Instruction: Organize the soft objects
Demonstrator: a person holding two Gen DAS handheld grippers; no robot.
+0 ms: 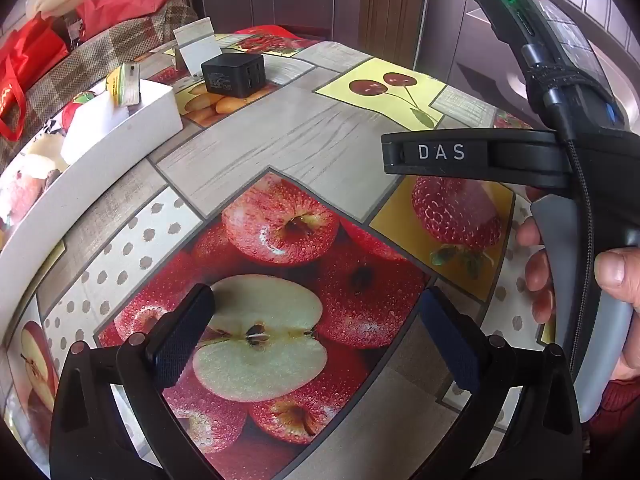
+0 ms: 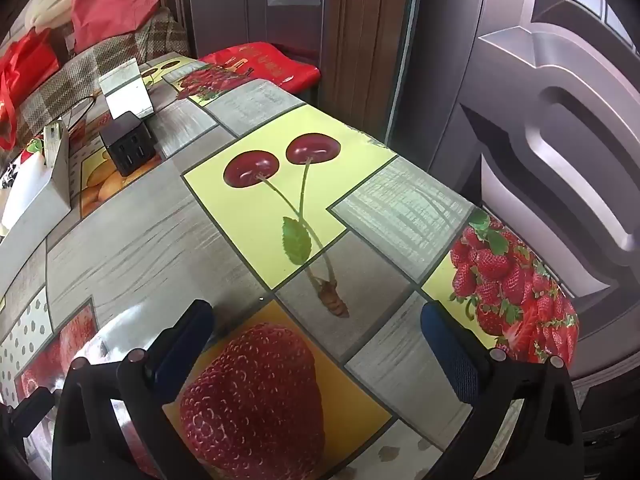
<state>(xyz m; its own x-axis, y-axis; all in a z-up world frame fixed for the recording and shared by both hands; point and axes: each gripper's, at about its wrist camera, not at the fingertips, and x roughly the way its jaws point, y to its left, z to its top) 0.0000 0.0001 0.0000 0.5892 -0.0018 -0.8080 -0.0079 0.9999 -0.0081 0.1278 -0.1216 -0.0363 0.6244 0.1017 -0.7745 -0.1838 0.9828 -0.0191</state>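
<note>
A white box (image 1: pixel 100 152) stands at the left of the table and holds soft items: a white block (image 1: pixel 94 120), a yellow-edged sponge (image 1: pixel 124 84) and a strawberry-shaped piece (image 1: pixel 74 110). The box also shows in the right wrist view (image 2: pixel 36 196). My left gripper (image 1: pixel 316 332) is open and empty, low over the apple print of the tablecloth (image 1: pixel 280 128). My right gripper (image 2: pixel 320 340) is open and empty over the strawberry print; its body shows in the left wrist view (image 1: pixel 472 156), held by a hand.
A black charger cube (image 1: pixel 234 74) and a white folded card (image 1: pixel 198 50) stand at the back of the table. A checked sofa with red bags (image 1: pixel 24 68) lies beyond the left edge. A red cushion (image 2: pixel 260 64) and doors (image 2: pixel 540 120) are behind and to the right.
</note>
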